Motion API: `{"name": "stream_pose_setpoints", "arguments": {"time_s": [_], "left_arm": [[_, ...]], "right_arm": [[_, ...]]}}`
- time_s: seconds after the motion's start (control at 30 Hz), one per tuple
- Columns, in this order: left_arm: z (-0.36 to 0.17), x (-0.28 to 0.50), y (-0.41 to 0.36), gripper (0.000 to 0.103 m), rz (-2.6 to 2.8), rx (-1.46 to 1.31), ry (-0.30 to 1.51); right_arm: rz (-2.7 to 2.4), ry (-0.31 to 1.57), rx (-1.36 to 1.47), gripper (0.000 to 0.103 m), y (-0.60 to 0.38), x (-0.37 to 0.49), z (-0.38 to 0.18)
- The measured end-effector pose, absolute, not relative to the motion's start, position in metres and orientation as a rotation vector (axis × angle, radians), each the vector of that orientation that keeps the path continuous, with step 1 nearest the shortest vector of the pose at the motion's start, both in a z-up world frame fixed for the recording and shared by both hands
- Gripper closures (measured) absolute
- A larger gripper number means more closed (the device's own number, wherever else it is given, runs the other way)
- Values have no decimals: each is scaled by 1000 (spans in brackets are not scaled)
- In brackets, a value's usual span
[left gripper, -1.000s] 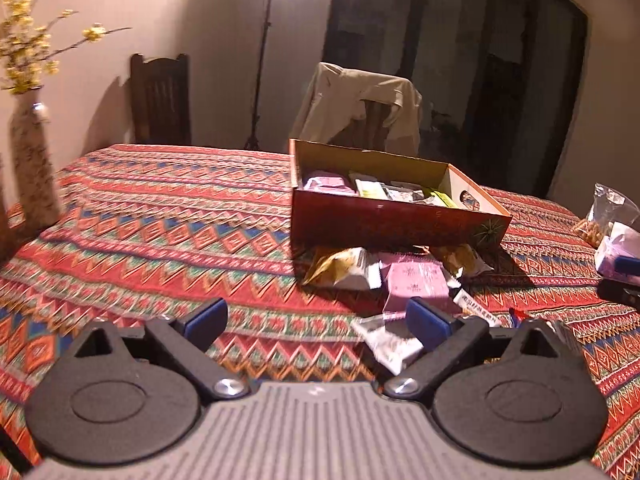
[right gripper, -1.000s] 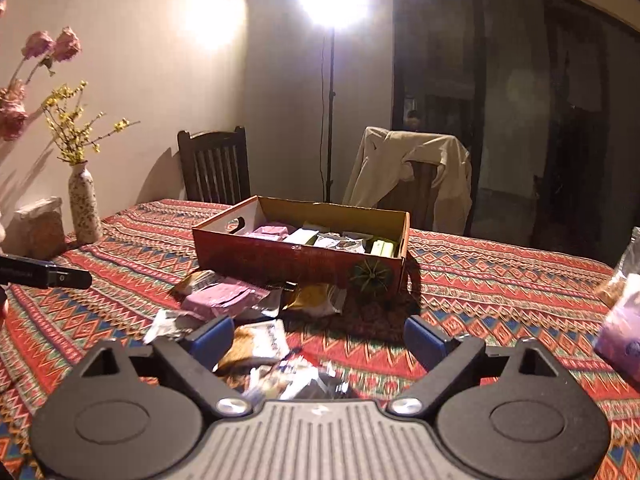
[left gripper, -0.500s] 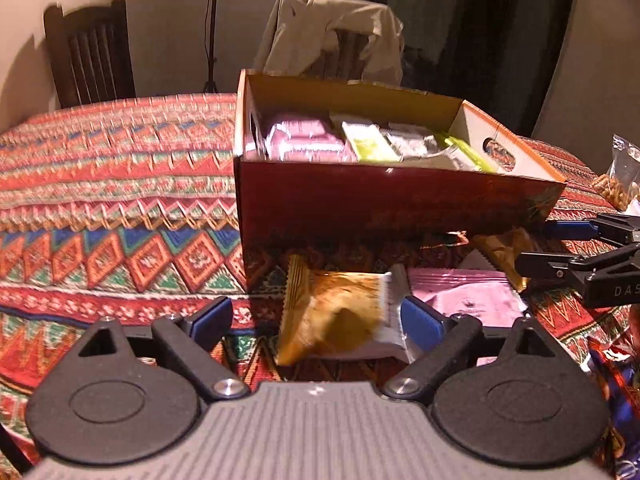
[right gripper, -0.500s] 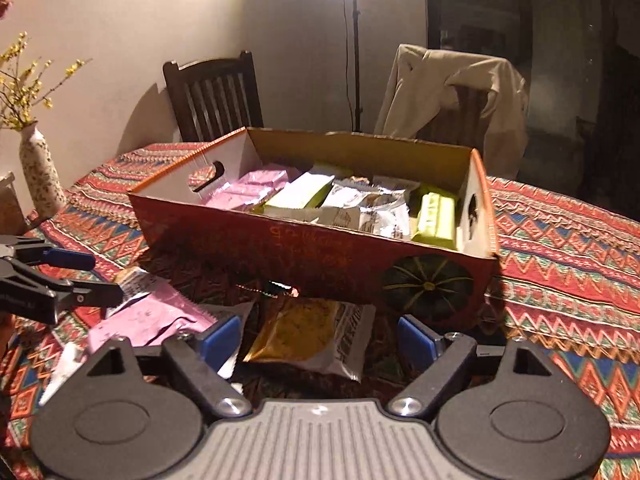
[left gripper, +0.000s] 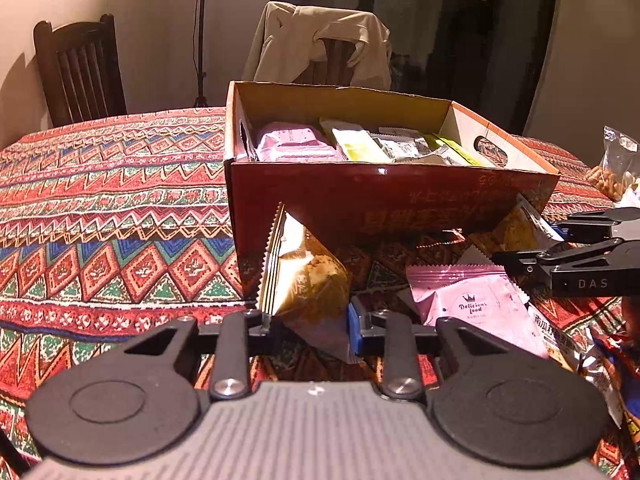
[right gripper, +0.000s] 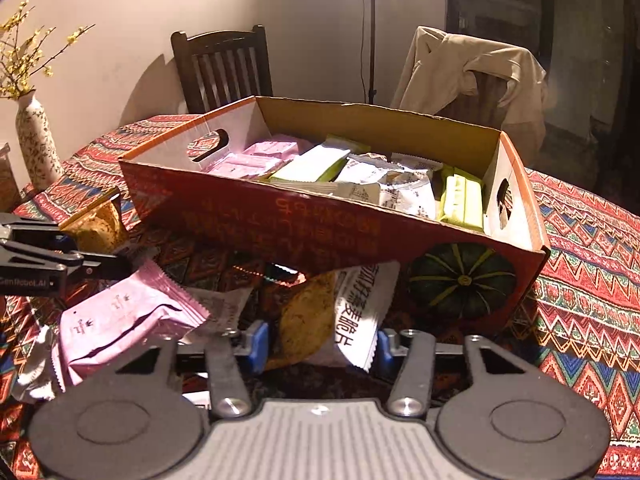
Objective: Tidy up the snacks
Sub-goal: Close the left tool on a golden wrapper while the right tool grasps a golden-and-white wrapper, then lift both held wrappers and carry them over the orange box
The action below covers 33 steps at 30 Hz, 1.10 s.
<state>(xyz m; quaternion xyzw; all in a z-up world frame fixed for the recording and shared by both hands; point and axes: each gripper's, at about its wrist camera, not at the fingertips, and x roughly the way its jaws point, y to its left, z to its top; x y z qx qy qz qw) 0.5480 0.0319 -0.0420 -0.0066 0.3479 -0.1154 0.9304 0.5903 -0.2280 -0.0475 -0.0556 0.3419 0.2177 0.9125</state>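
A red cardboard box [left gripper: 360, 200] holding pink, green and white snack packets stands on the patterned tablecloth [left gripper: 100, 208]. Just in front of it my left gripper [left gripper: 309, 322] is shut on a golden snack packet [left gripper: 304, 272], which stands tilted on edge. In the right wrist view the same box [right gripper: 280, 232] fills the middle. My right gripper [right gripper: 320, 344] is closing on a brown-and-white snack packet [right gripper: 312, 312], and its pads touch the packet's two edges. A pink packet [left gripper: 472, 304] lies between the two grippers. The right gripper's fingers [left gripper: 560, 256] show at the right edge.
More loose packets lie by the pink packet [right gripper: 120, 320]. A flowered vase [right gripper: 36, 140] stands at the far left, and a clear bag of nuts [left gripper: 612, 168] at the far right. Behind the table are a dark chair [left gripper: 80, 68] and a chair draped with a beige jacket [left gripper: 320, 44].
Both grippers moved in toward the box and down to the packets in front of it. The left jaws shut on the golden packet and tipped it up. The right jaws narrowed around the brown-and-white packet.
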Motion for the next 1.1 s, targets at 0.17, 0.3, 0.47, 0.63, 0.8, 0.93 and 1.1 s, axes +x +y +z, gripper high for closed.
{"name": "stream_pose_setpoints", "arguments": {"time_s": [0.17,0.3,0.47,0.63,0.8,0.93,1.1], "left_arm": [[-31,538,35,74,-207,-20,696],[-6,515,40,74,-199,-54,647],[29,457,42,74,-199,-79,583],[53,388,43,74,-254,-148,551],[58,314,45,74,-244,-204,533],[48,259,49,74,-229,-307,545],[44,204,49,74,-184,-338,539]], "right_arm": [[437,673,-130,64,-228,585,-42],[429,614,-130,64,-235,573,-23],[422,523,-139,64,-247,534,15],[438,445,-165,64,-261,467,52],[474,414,-185,64,-274,389,68],[472,405,-165,64,-286,321,70],[476,420,-159,64,-295,250,67]]}}
